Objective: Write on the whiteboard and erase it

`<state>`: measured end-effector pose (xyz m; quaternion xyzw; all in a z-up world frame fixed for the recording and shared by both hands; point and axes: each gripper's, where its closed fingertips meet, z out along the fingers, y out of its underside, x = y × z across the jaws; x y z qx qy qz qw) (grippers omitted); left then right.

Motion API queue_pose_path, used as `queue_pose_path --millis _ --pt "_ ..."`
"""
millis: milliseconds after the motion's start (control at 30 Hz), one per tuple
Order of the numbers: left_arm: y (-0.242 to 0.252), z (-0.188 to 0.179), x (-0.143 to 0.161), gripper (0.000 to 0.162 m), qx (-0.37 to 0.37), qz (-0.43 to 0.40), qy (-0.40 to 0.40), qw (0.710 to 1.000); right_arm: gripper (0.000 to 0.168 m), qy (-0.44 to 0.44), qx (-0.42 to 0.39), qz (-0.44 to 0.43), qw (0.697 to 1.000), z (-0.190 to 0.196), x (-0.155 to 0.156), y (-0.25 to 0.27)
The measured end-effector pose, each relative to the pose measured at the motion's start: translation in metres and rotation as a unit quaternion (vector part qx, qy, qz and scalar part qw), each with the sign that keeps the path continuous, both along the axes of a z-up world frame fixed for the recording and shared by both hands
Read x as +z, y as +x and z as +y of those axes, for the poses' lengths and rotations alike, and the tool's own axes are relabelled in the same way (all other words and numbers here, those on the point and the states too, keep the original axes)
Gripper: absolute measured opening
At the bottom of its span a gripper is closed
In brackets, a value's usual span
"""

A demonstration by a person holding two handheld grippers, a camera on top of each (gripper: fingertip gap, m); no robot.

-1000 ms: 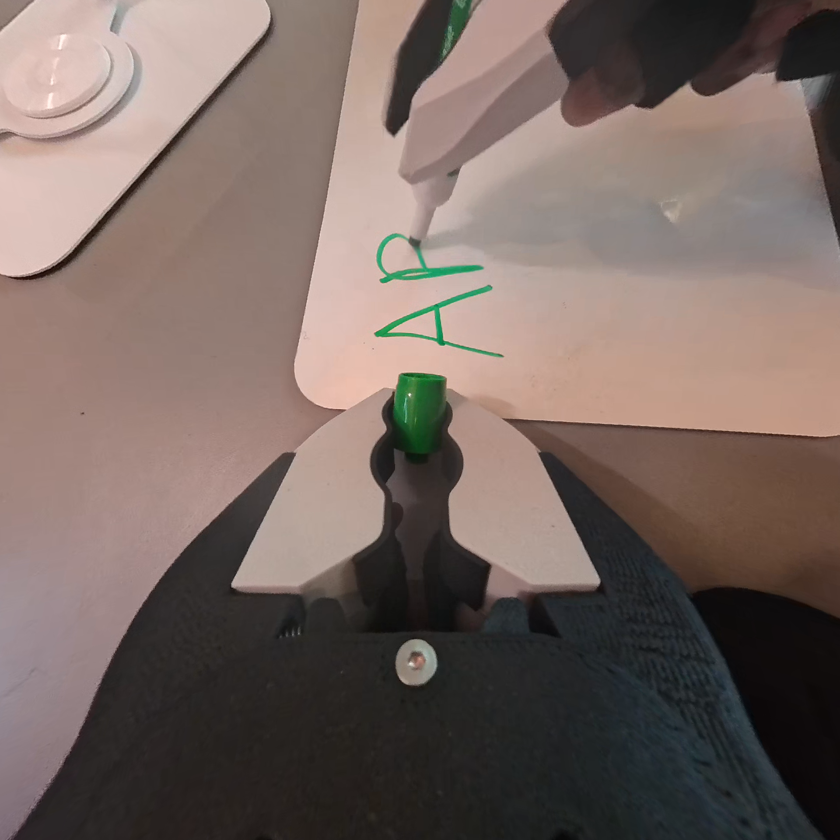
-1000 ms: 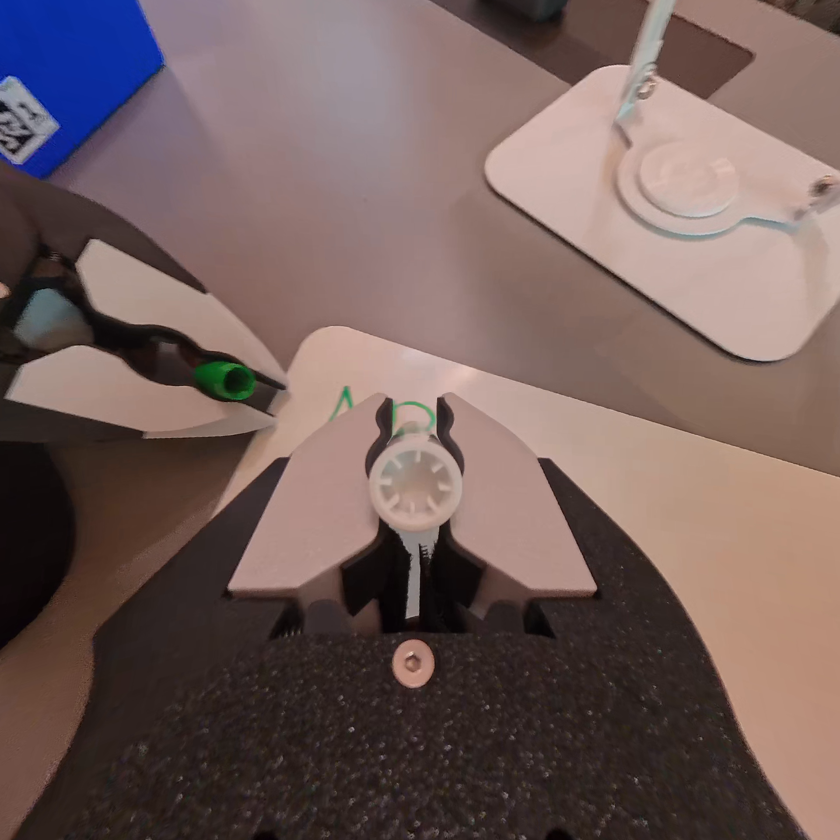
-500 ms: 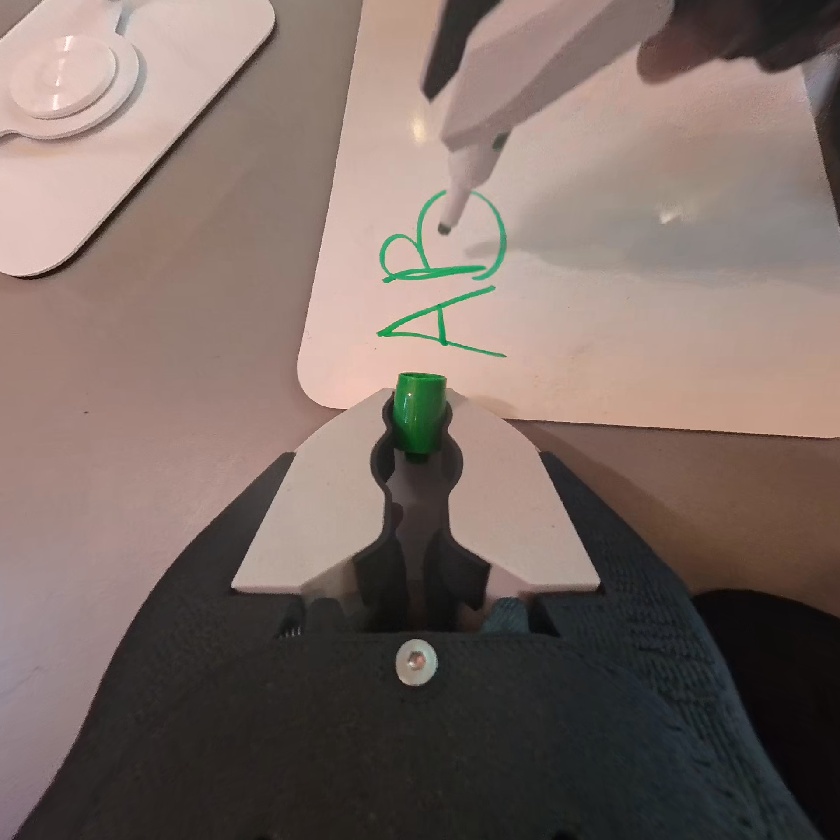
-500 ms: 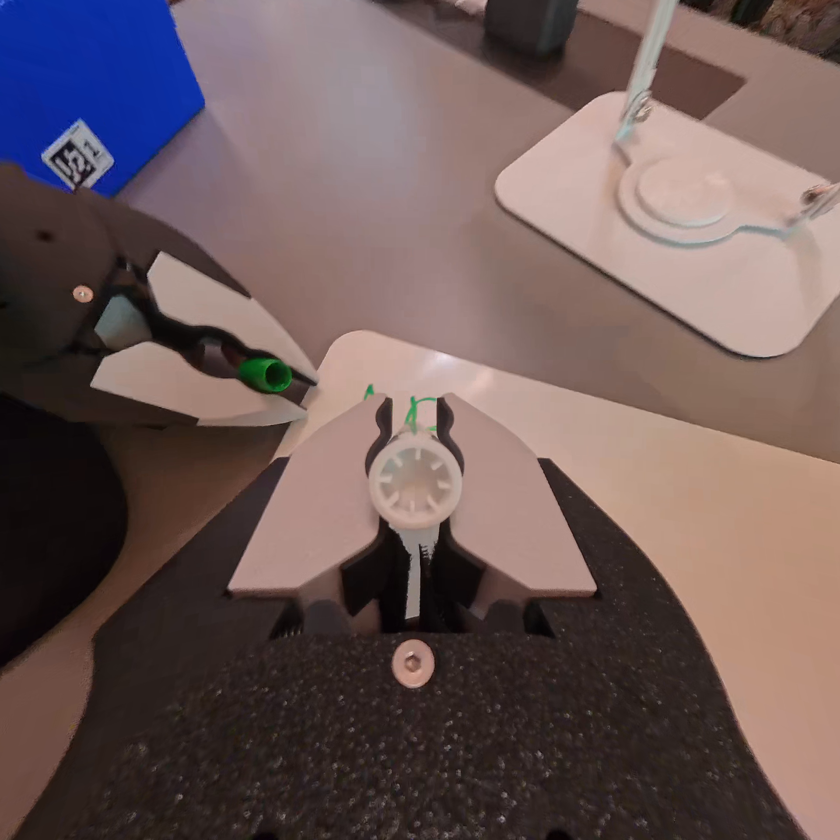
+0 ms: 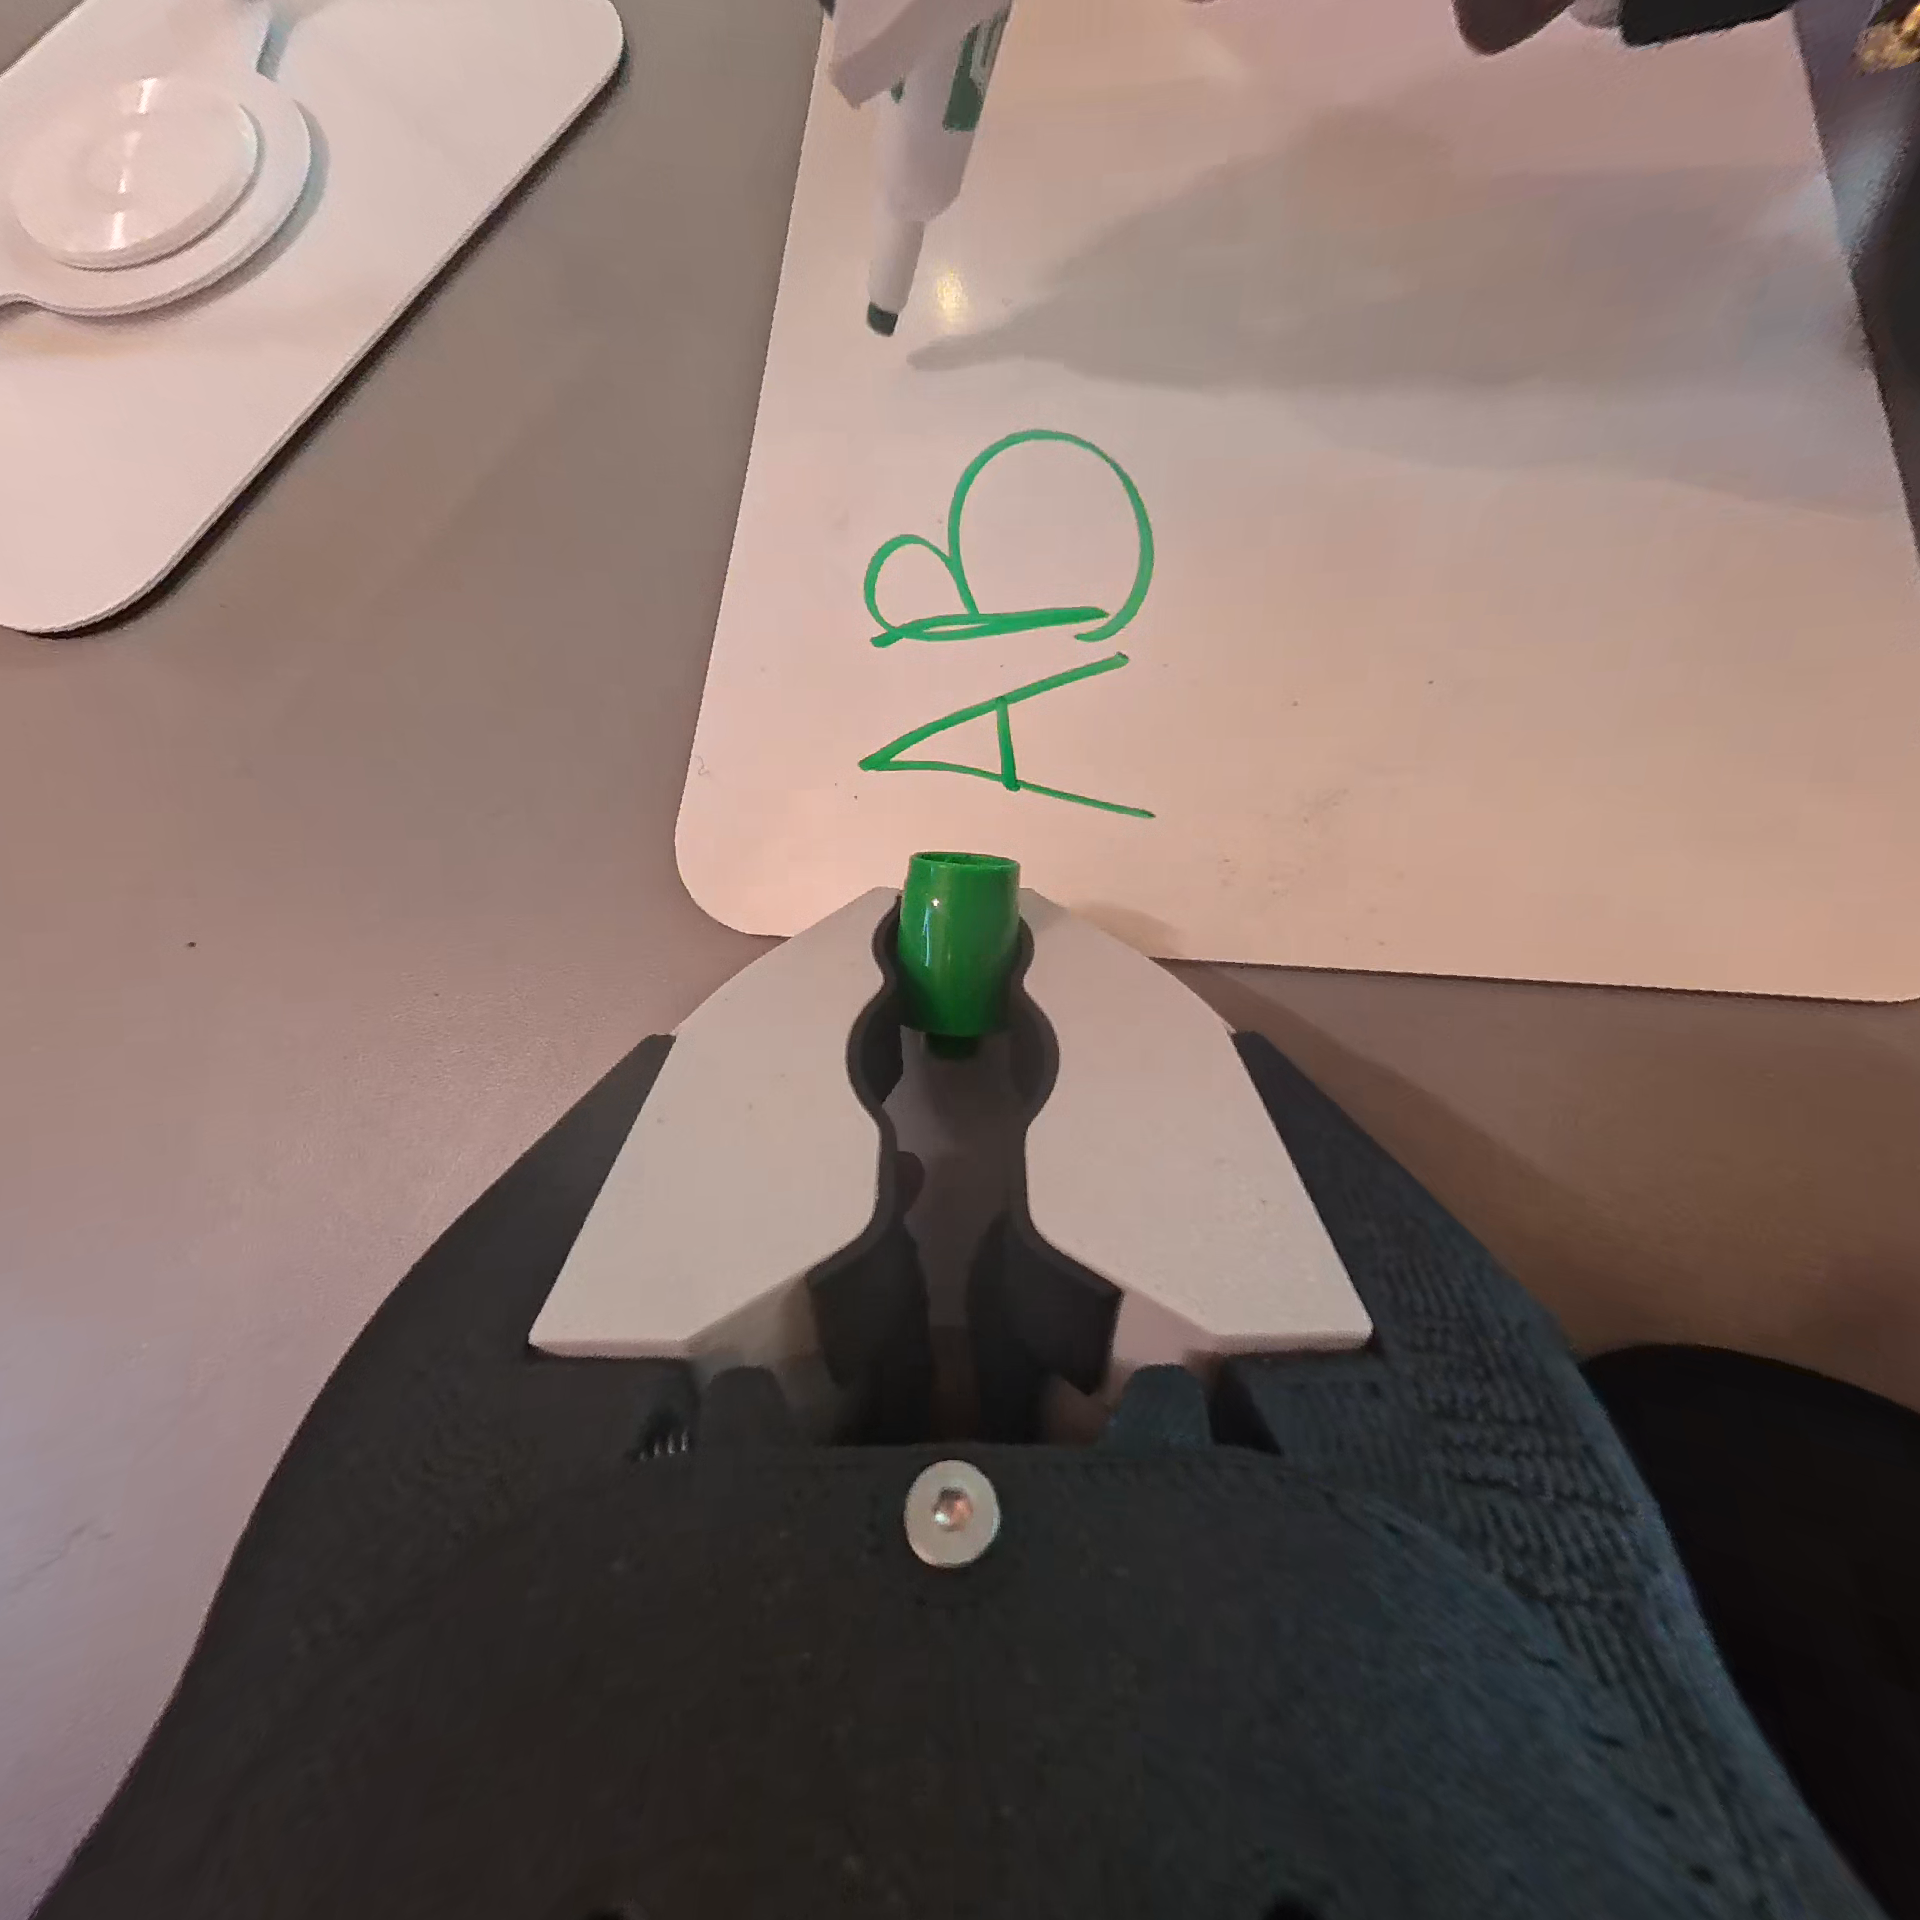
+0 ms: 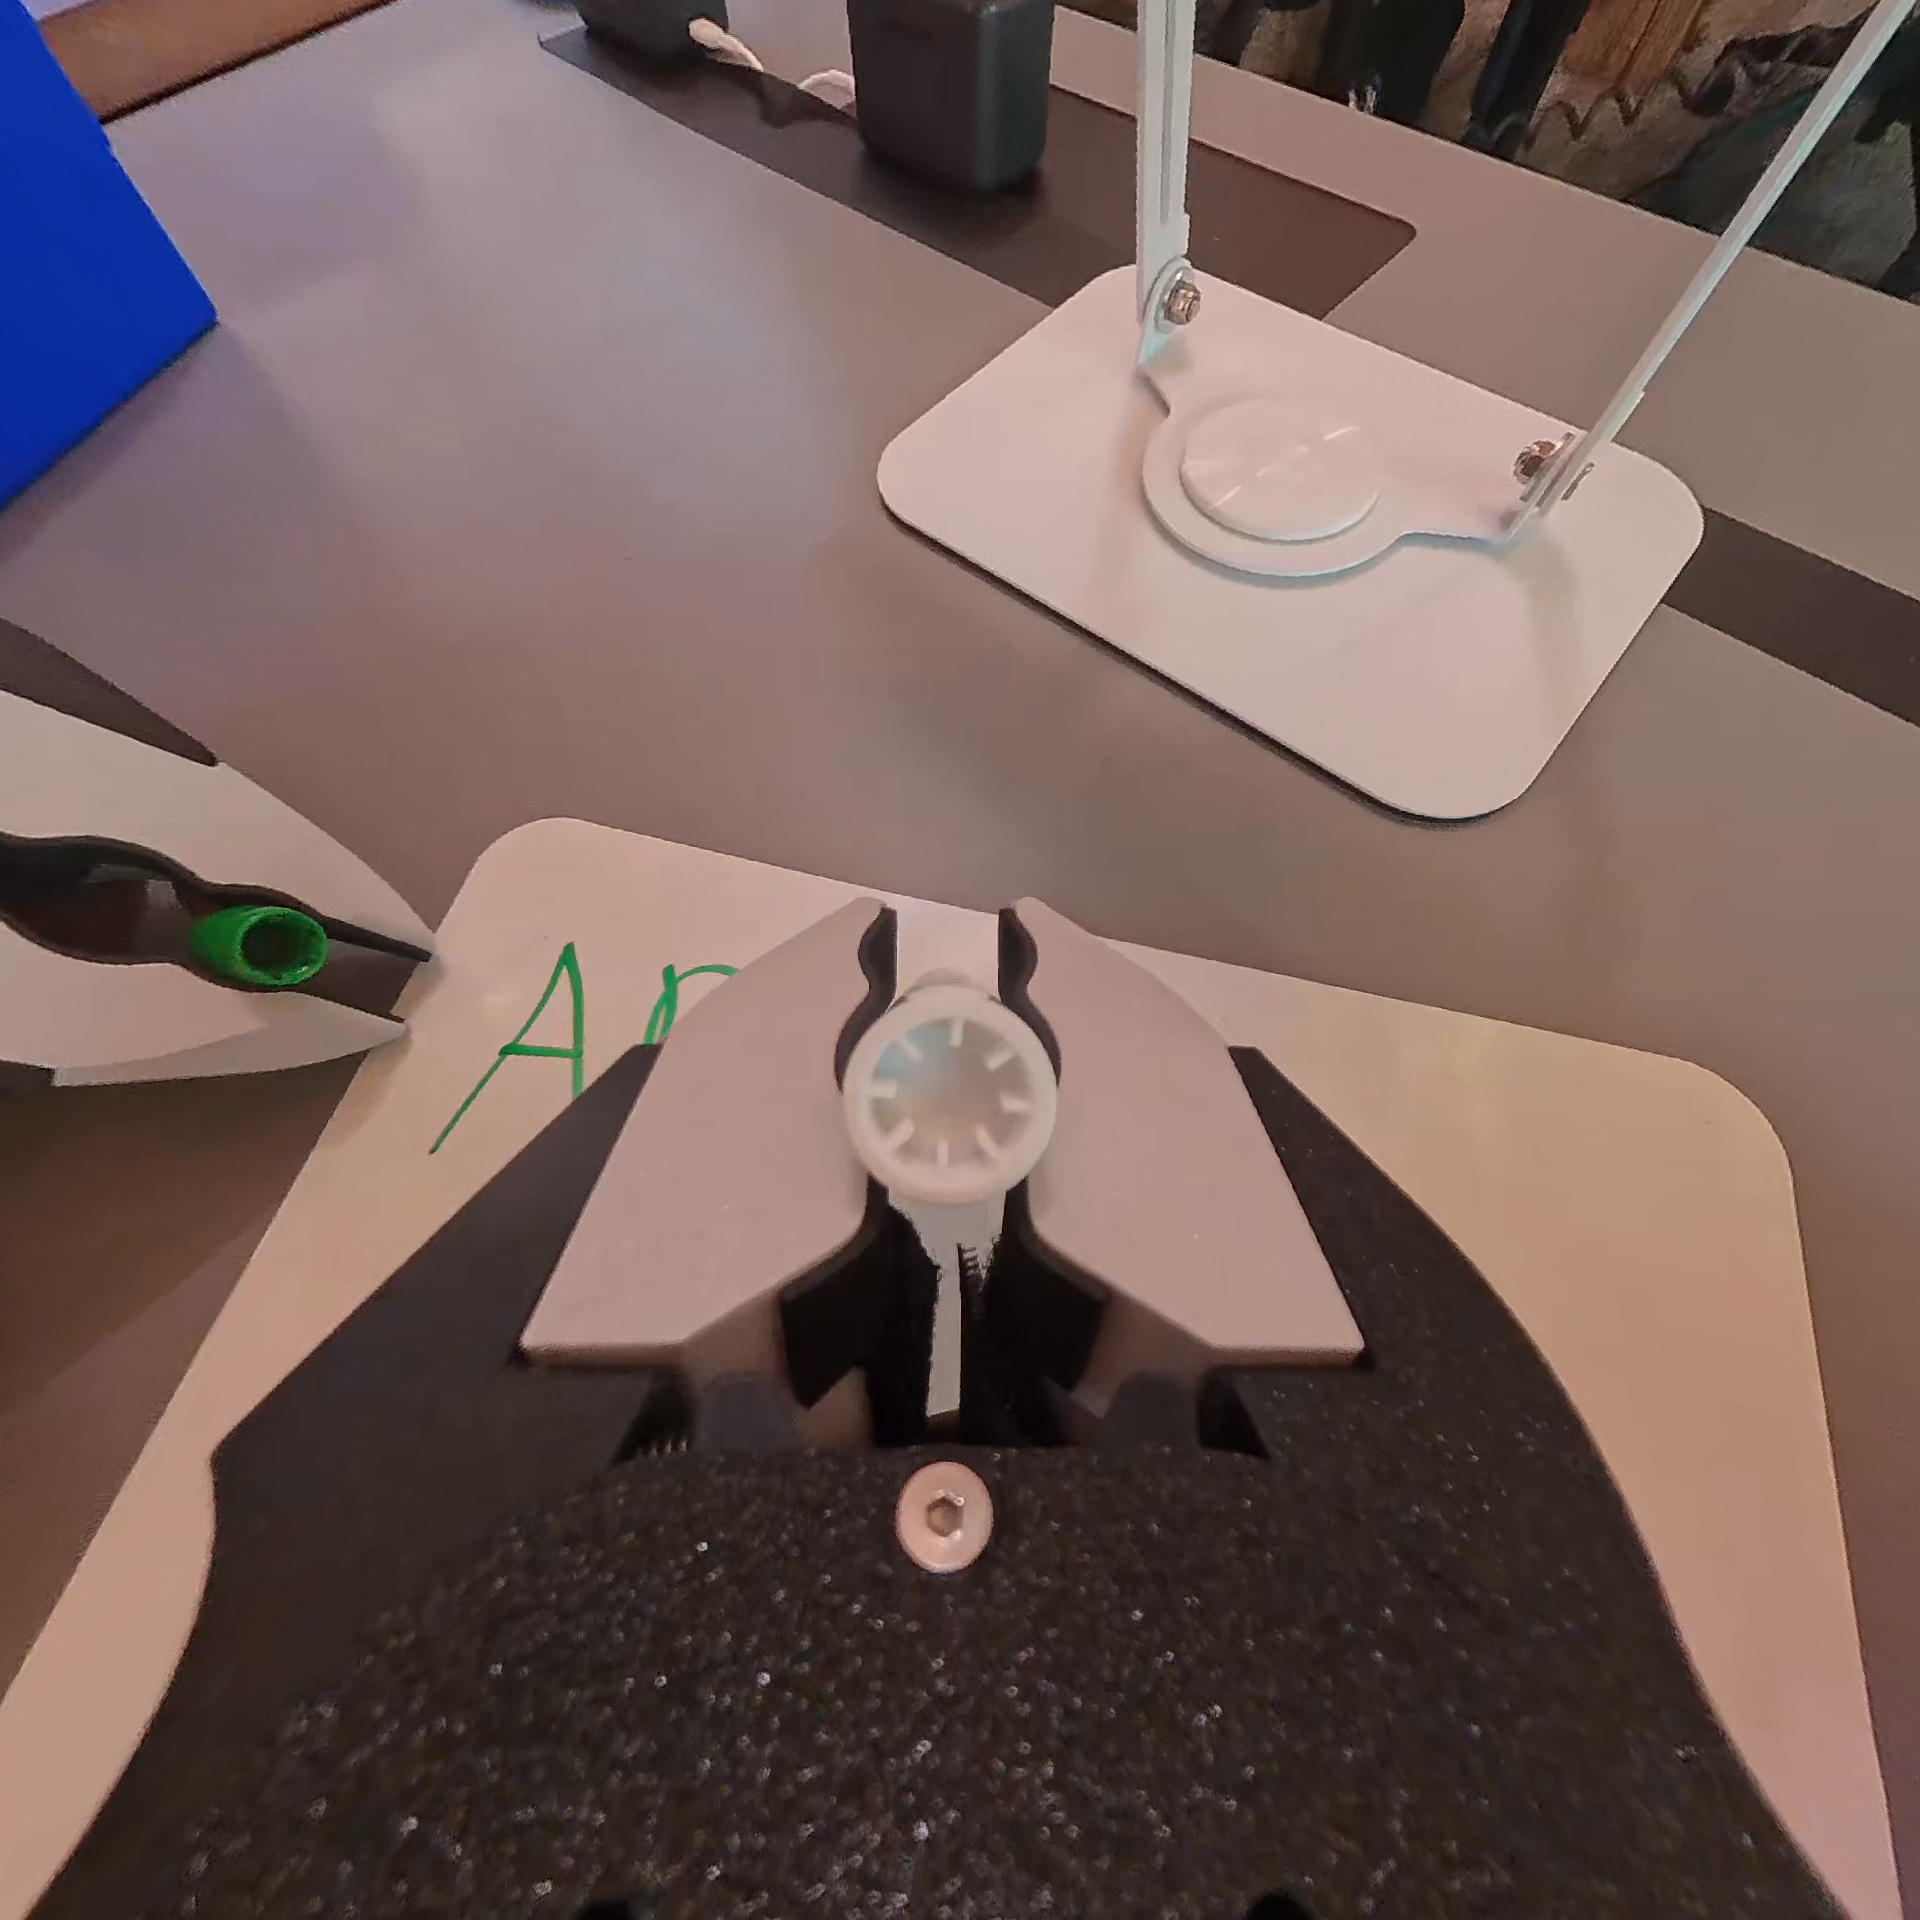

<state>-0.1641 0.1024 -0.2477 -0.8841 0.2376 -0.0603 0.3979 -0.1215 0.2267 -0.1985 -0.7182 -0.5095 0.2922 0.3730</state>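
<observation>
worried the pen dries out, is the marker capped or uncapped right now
Uncapped. The marker in the right claw shows its bare tip above the whiteboard, while the left claw grips the green cap separately.

One whiteboard [image 5: 1455, 675], one marker [image 5: 920, 156], one cap [image 5: 954, 940] (green), two grippers [image 5: 954, 914] [image 6: 940, 925].

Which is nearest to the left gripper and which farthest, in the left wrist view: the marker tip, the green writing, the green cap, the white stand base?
From the left gripper:
1. Green cap, clamped between its fingertips.
2. Green writing, just ahead on the whiteboard.
3. Marker tip, farther up the board, slightly left.
4. White stand base, far upper left, off the board.
</observation>
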Motion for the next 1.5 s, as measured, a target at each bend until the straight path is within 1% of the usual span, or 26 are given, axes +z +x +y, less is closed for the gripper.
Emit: queue_pose_path --millis 67,200,300,400,433,500,633,800,900,1067,1133,1233,1400,1500 --pt "0.000 0.000 0.000 0.016 -0.001 0.001 0.000 1.000 0.019 0.000 0.002 -0.017 1.000 0.000 -0.007 0.000" --pt "0.000 0.000 0.000 0.015 -0.001 0.001 0.000 1.000 0.019 0.001 0.009 -0.015 1.000 -0.002 -0.007 -0.003" --pt "0.000 0.000 0.000 0.015 -0.001 0.000 0.001 1.000 0.019 -0.012 0.021 -0.030 0.999 -0.014 -0.008 0.001" --pt "0.000 0.000 0.000 0.015 0.001 -0.003 0.000 1.000 0.019 -0.030 0.028 -0.068 0.997 -0.029 -0.009 0.019" --pt "0.000 0.000 0.000 0.015 0.001 -0.003 0.000 1.000 0.019 -0.024 0.021 -0.083 0.996 -0.028 -0.009 0.026" --pt "0.000 0.000 0.000 0.015 0.000 0.000 0.001 1.000 0.019 0.002 -0.005 -0.099 0.995 -0.014 -0.009 0.036" --pt "0.000 0.000 0.000 0.015 0.001 0.001 0.002 1.000 0.019 0.008 -0.014 -0.055 0.998 0.001 -0.003 0.024" --pt "-0.001 0.001 0.000 0.015 0.003 -0.001 0.002 1.000 0.019 0.011 -0.019 -0.040 0.999 0.015 -0.004 0.010" --pt "-0.001 0.001 0.000 0.015 0.002 0.000 0.003 1.000 0.019 -0.001 -0.020 -0.047 0.999 0.017 -0.008 0.013" --pt "-0.001 0.001 -0.001 0.015 0.003 -0.006 0.001 1.000 0.019 -0.026 -0.022 -0.085 0.996 0.003 -0.009 0.042" --pt "-0.001 0.001 -0.001 0.015 0.002 -0.002 0.002 1.000 0.019 -0.021 -0.025 -0.085 0.996 0.004 -0.007 0.045" --pt "0.000 0.001 -0.001 0.016 0.001 -0.001 0.003 1.000 0.019 -0.009 -0.020 -0.054 0.998 0.008 0.000 0.031" --pt "-0.001 0.001 -0.001 0.016 0.003 -0.002 0.002 1.000 0.019 -0.006 -0.009 -0.058 0.998 0.016 -0.008 0.010" --pt "0.000 0.001 -0.001 0.016 0.000 -0.001 0.002 1.000 0.019 0.006 -0.031 -0.061 0.998 0.031 -0.008 0.013"
